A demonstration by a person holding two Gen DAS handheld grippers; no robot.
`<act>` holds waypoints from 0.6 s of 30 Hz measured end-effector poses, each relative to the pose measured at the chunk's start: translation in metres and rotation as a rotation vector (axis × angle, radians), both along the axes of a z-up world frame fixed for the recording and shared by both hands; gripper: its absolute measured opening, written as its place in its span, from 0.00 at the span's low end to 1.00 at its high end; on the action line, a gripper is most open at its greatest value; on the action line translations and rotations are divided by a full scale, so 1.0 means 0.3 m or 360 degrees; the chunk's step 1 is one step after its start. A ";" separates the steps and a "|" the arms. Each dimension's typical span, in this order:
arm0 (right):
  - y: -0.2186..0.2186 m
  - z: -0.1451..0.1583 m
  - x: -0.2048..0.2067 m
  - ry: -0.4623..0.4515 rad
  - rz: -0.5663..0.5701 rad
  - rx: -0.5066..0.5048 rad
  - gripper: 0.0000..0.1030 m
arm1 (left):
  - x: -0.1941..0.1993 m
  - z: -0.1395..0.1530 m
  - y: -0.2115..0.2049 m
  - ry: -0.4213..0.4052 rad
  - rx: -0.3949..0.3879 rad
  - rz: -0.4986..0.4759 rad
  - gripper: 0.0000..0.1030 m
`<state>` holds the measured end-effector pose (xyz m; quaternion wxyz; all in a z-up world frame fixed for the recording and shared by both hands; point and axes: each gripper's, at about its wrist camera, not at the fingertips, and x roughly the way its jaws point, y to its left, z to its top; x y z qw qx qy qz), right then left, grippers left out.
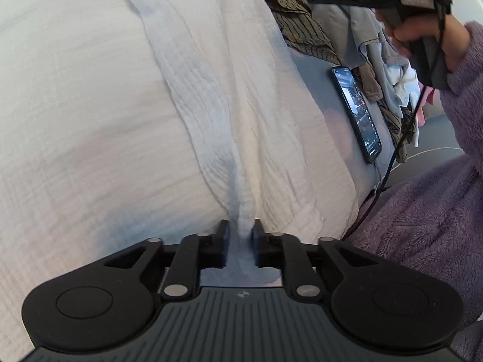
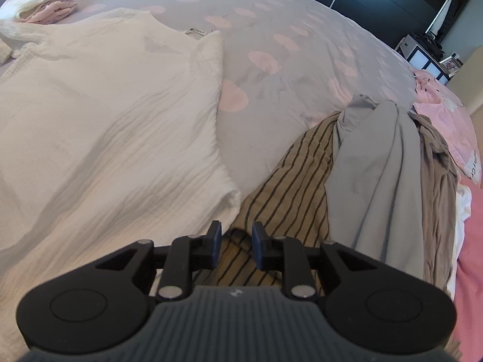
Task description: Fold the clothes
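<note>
Left gripper (image 1: 240,230): jaws clamped on a pinched ridge of the white crinkled garment (image 1: 90,105), which lies spread flat over the grey, pink-spotted bedspread (image 2: 286,69). Right gripper (image 2: 235,235): jaws apart, nothing between them, hovering over a tan striped garment (image 2: 289,187) in the unfolded heap beside the white one. Also present: grey garment (image 2: 374,163) on the heap, phone (image 1: 356,111) near the bed edge, folded stack (image 2: 45,3) at the far corner.
</note>
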<state>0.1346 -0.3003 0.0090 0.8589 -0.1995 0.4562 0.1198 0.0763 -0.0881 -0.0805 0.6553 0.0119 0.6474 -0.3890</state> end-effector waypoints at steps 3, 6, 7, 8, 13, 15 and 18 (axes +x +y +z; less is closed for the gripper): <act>0.015 0.016 -0.067 0.0041 -0.0046 0.0100 0.24 | -0.016 0.021 0.001 -0.0036 0.0008 -0.0008 0.26; 0.035 0.028 -0.141 0.0081 -0.0101 0.0221 0.24 | -0.039 0.030 0.002 -0.0053 0.0029 -0.0015 0.26; 0.042 0.029 -0.166 0.0097 -0.0115 0.0260 0.24 | -0.047 0.033 0.001 -0.0064 0.0037 -0.0016 0.26; 0.052 0.027 -0.196 0.0127 -0.0117 0.0301 0.24 | -0.054 0.038 0.005 -0.0078 0.0044 -0.0015 0.26; 0.099 0.002 -0.349 0.0241 -0.0104 0.0379 0.24 | -0.083 0.061 0.011 -0.0156 0.0067 0.0009 0.26; 0.103 -0.018 -0.405 0.0299 -0.0146 0.0442 0.24 | -0.093 0.069 0.009 -0.0184 0.0072 0.0016 0.26; 0.106 -0.051 -0.469 0.0359 -0.0203 0.0512 0.24 | -0.106 0.078 0.007 -0.0228 0.0087 0.0024 0.26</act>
